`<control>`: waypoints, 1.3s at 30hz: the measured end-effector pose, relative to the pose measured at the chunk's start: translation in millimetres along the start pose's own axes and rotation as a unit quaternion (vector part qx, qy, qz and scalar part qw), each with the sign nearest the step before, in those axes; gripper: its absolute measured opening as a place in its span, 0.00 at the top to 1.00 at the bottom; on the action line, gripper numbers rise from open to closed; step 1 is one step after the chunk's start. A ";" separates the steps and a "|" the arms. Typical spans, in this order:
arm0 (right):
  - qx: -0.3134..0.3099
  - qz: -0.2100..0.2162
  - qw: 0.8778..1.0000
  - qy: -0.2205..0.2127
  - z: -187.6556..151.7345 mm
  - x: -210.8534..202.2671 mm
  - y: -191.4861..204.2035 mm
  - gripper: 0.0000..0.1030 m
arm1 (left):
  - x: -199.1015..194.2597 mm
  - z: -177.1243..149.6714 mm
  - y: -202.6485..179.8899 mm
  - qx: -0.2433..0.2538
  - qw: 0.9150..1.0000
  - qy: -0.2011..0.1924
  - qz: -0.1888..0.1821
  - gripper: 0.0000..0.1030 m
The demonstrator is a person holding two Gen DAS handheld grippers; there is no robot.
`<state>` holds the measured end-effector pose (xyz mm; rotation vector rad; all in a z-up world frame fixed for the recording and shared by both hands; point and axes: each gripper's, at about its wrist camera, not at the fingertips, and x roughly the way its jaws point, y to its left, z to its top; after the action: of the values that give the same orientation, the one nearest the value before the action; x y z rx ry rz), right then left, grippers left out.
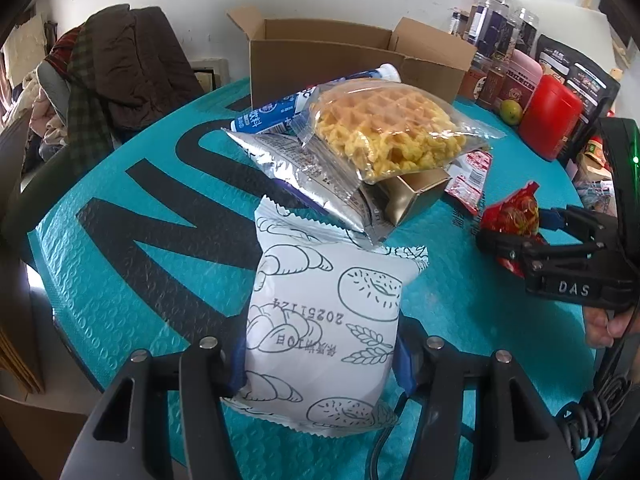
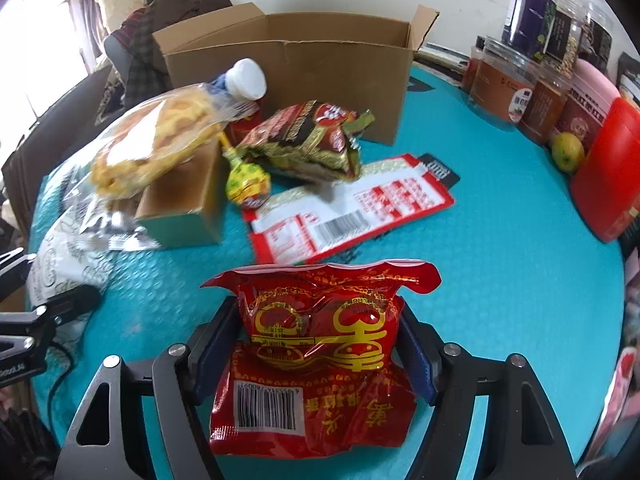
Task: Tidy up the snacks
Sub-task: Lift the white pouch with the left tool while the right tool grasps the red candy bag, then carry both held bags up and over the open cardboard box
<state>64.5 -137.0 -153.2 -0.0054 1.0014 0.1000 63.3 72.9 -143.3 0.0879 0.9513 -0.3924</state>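
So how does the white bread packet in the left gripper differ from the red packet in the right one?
The white bread packet is matte white with line drawings of pastries; the red packet is glossy red with gold print. The white bread packet looks plump and smooth, while the red packet is crinkled with a flared top edge. A barcode shows on the red packet, a printed date on the white one. Both are sealed and sit between gripper fingers over the teal table cover.

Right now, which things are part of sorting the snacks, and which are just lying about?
Job: white bread-print packet in left gripper; red foil packet between right gripper's fingers; clear-wrapped waffle; open cardboard box.
Lying about: clear plastic jars; green-yellow fruit; brown coat.
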 end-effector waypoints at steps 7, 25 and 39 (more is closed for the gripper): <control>0.022 0.024 0.999 -0.006 -18.3 -17.2 7.5 0.28 | -15.2 -7.0 -3.6 0.005 1.000 -0.011 -0.007 0.46; 0.037 0.045 0.995 -0.078 -19.0 -82.1 36.6 0.28 | -83.9 12.0 -9.8 0.025 0.995 -0.094 -0.035 0.47; 0.033 0.045 0.986 -0.157 45.4 -132.3 30.8 0.28 | -121.9 77.9 -14.8 0.051 0.981 -0.175 -0.059 0.47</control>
<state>29.1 -114.8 -16.2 0.1126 0.6894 0.1448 55.4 75.3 1.8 0.0534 0.5900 -0.5474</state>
